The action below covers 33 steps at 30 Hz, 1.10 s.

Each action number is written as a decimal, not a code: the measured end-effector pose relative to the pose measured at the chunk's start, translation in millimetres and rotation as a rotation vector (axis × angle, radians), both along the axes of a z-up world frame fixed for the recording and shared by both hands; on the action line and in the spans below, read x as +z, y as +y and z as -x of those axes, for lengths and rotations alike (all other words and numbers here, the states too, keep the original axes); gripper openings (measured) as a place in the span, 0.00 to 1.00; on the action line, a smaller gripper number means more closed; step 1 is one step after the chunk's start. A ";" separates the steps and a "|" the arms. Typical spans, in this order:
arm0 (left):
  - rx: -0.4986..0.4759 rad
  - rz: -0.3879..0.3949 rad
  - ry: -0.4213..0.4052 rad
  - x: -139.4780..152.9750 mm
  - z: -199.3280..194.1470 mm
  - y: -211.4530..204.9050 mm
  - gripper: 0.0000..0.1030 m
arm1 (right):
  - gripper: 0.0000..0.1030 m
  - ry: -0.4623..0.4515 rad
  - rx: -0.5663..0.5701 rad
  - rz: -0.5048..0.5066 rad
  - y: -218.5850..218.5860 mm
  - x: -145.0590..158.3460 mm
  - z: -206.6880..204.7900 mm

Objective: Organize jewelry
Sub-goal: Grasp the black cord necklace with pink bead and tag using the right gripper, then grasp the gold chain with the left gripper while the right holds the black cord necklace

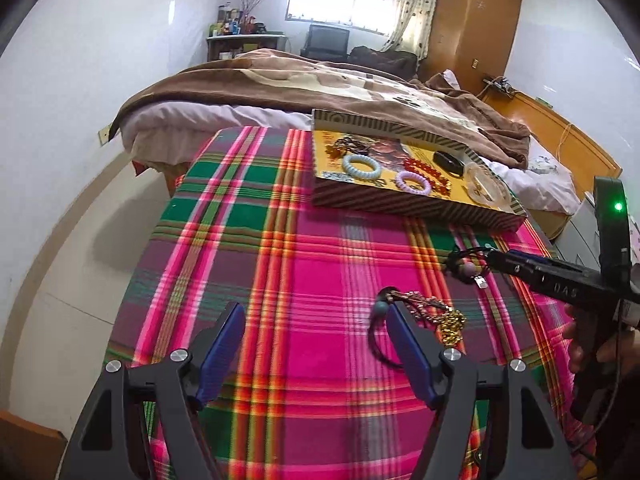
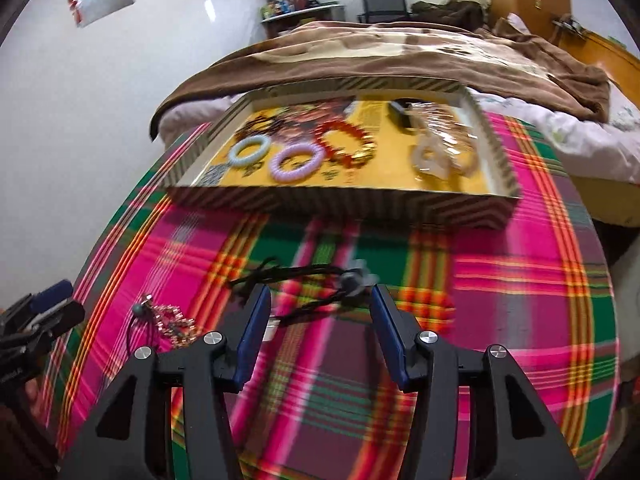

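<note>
cloth (image 1: 304,264): pink-green plaid | box (image 2: 340,204): striped | blanket (image 1: 280,84): brown

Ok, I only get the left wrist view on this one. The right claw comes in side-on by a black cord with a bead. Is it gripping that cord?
Observer: No. The right wrist view shows the right claw open. The black cord lies loose around its fingertips, and neither pad presses on it.
Operator: My own left claw's finger overlaps the gold chain bundle. Is it touching?
Observer: It does not look so. From the right wrist view, the left claw sits at the picture's left edge, and a strip of plaid cloth shows between it and the gold chain bundle.
</note>
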<state>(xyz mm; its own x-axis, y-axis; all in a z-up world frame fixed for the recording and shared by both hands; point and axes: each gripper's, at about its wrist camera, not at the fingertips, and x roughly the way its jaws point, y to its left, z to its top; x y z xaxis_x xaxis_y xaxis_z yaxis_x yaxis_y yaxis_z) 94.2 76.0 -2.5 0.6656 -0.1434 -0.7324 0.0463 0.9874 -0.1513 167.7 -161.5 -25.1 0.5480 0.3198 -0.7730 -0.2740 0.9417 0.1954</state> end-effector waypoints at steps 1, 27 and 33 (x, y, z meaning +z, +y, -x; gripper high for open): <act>0.002 0.002 0.001 -0.7 0.1 1.9 0.70 | 0.51 -0.001 0.012 0.008 4.1 -0.8 0.6; -0.023 0.008 0.036 -10.0 -7.5 -6.4 0.71 | 0.17 -0.007 0.013 0.089 8.9 -12.3 -8.8; -0.076 0.016 0.045 -9.0 -7.3 -21.7 0.71 | 0.17 -0.016 -0.047 0.038 -22.9 -4.6 4.6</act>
<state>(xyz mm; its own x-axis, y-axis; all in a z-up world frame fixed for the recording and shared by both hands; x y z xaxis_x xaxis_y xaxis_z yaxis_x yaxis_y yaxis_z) 101.5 54.3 -11.6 0.6187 -0.2043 -0.7586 0.1143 0.9787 -0.1703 163.1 -184.4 -29.7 0.5743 0.2645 -0.7747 -0.2325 0.9601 0.1554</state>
